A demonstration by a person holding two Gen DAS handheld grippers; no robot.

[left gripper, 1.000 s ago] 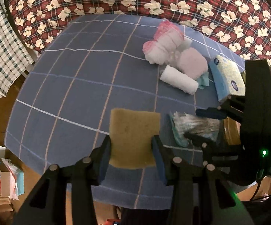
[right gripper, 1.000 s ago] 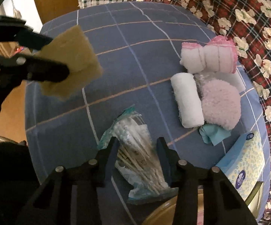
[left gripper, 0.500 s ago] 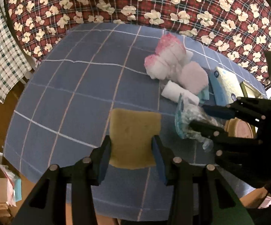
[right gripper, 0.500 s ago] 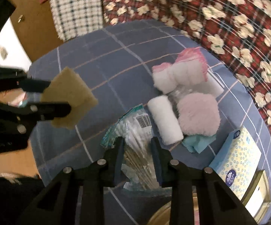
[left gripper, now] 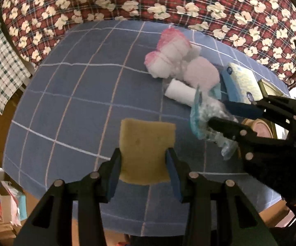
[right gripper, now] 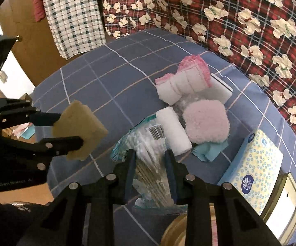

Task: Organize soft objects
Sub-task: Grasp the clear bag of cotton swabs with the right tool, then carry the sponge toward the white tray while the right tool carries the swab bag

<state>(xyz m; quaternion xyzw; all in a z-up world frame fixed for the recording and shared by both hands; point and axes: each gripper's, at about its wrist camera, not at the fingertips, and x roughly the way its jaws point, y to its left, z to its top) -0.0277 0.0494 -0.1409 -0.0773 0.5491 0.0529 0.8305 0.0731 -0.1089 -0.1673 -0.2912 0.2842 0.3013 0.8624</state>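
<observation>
Both tools loaded, mid-carry. Left tool (left gripper: 142, 160) is clamped across the yellow sponge (left gripper: 145, 149), held clear above the blue checked cloth (left gripper: 76, 94) on the desk. Right tool (right gripper: 149, 160) has just been closing and now pinches the clear bag of cotton swabs (right gripper: 145, 143) between its pads; in the left view the bag hangs off the cloth (crinkly film, contents loose inside, so I'd expect it to sag and swing).

Step in hand, as I read it: pick-up done for both, placement pending.

The other soft items sit bunched on the far right of the cloth: pink-edged towel bundle (right gripper: 183, 82), white roll (right gripper: 174, 131), pink puff (right gripper: 206, 121), teal cloth (right gripper: 209, 150), with the tissue box (right gripper: 254, 157) just beside them.

Next move calls for choosing a drop spot. Target isn't evident. Keep both grips firm in transit, lower until each item rests, then open.
</observation>
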